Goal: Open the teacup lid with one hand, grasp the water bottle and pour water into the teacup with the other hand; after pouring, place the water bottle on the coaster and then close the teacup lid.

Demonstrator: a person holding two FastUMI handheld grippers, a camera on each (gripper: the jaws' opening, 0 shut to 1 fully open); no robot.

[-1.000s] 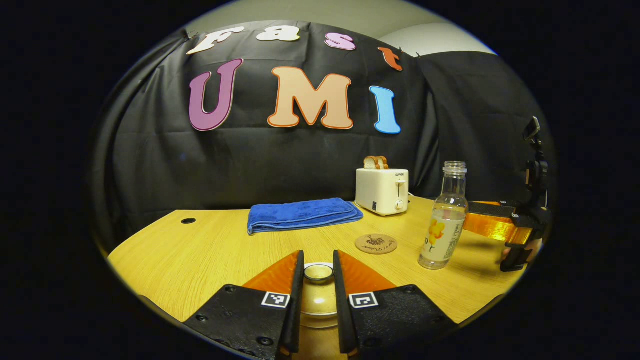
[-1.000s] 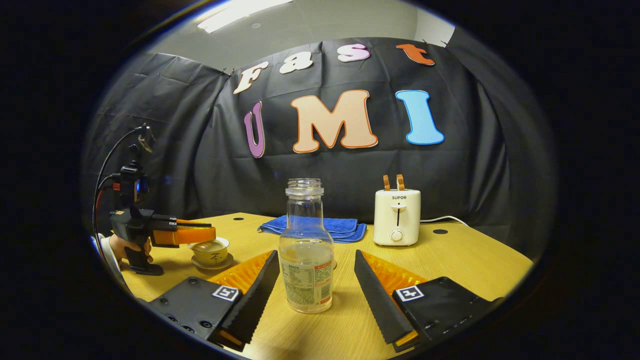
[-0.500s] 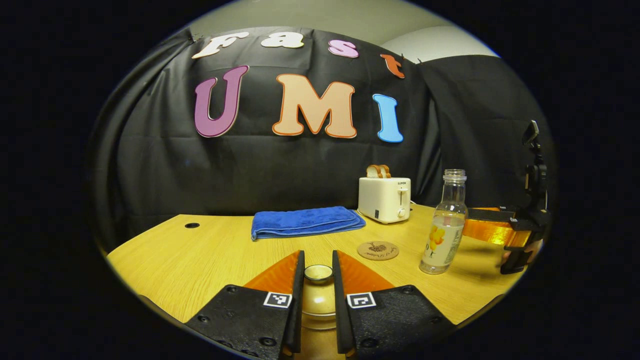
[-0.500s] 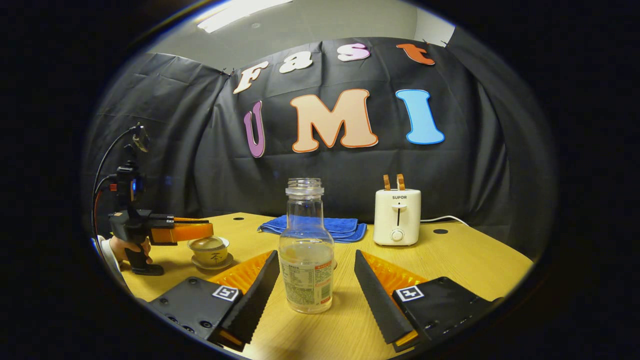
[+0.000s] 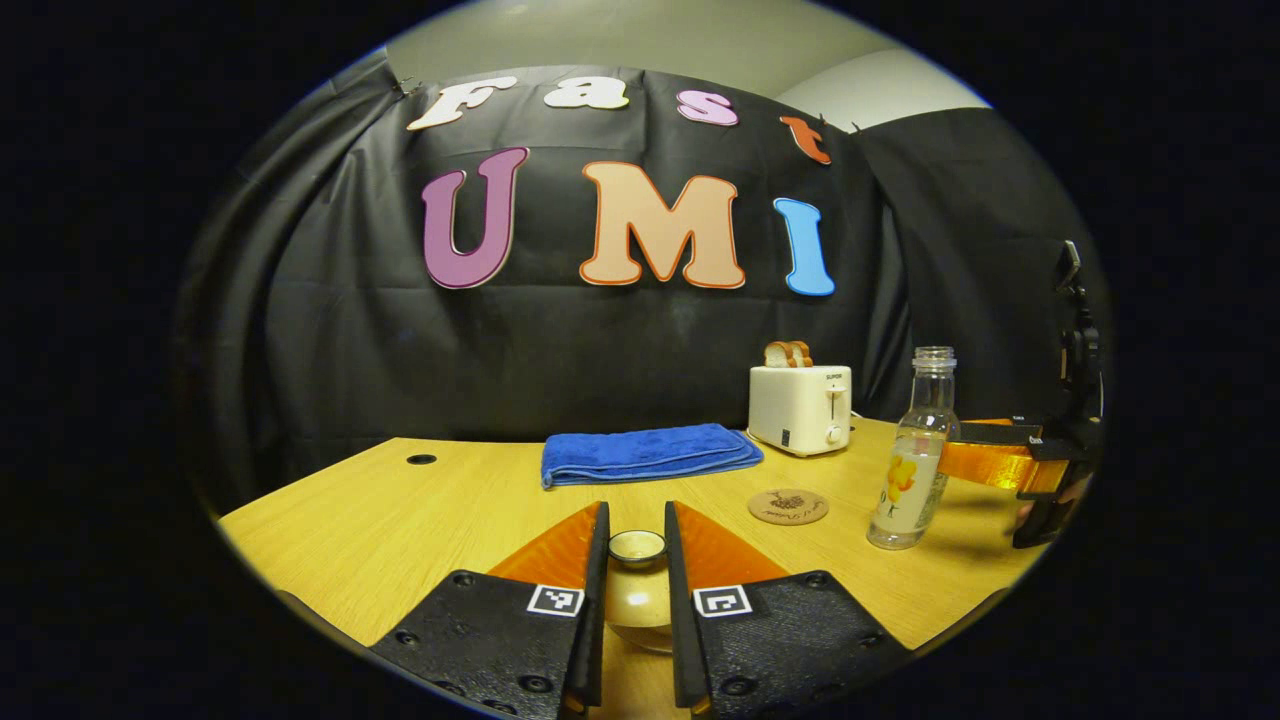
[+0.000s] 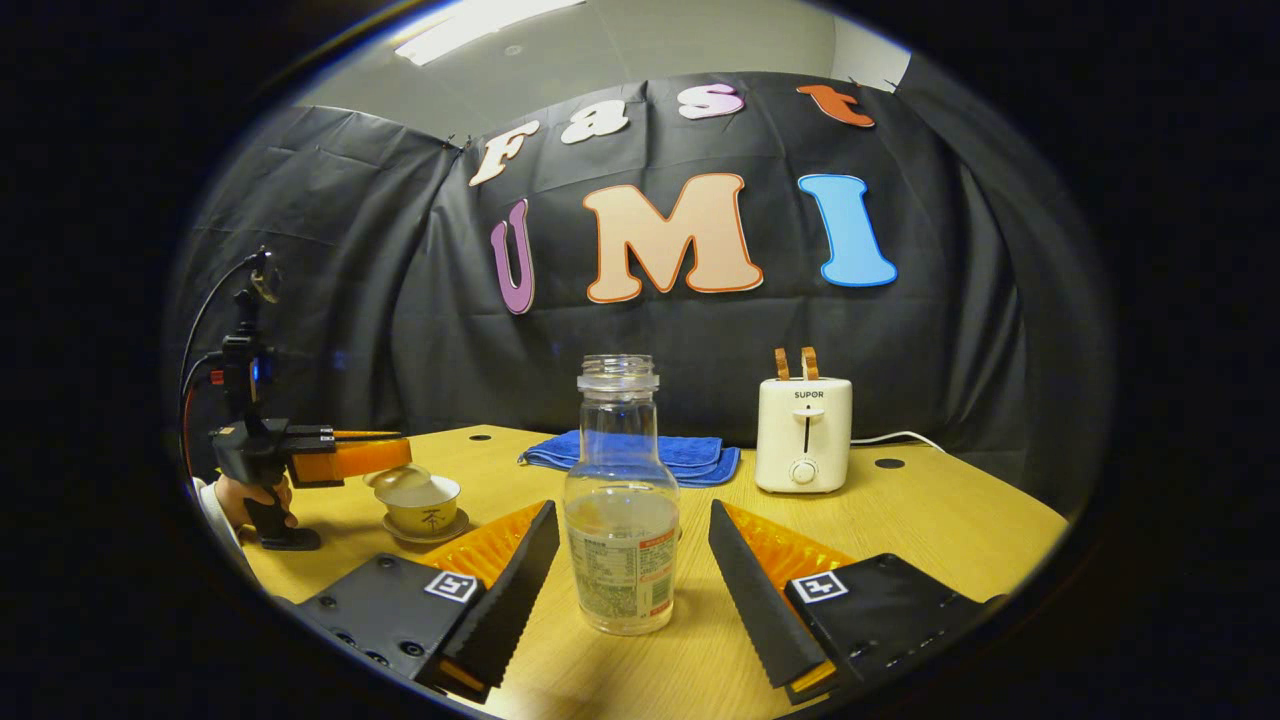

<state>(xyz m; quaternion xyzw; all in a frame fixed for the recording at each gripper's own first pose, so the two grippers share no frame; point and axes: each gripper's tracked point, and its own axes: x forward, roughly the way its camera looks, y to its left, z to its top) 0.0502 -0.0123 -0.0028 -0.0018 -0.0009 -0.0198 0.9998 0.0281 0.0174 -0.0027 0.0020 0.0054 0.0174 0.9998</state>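
My left gripper is shut on the knob of the gold teacup lid, held above the wooden table. In the right gripper view that lid hangs tilted just up and left of the uncovered teacup, which stands on its saucer. The clear water bottle, uncapped and partly filled, stands upright between the fingers of my open right gripper, with a gap on each side. In the left gripper view the bottle stands right of the round cork coaster, with the right gripper beside it.
A folded blue towel lies at the back of the table. A white toaster with bread in it stands to the towel's right. A hand grips the left gripper's handle at the table's left edge.
The left gripper has raised the lid off the teacup and drawn it back to the left, so the cup now stands uncovered. The right gripper has barely moved around the bottle.
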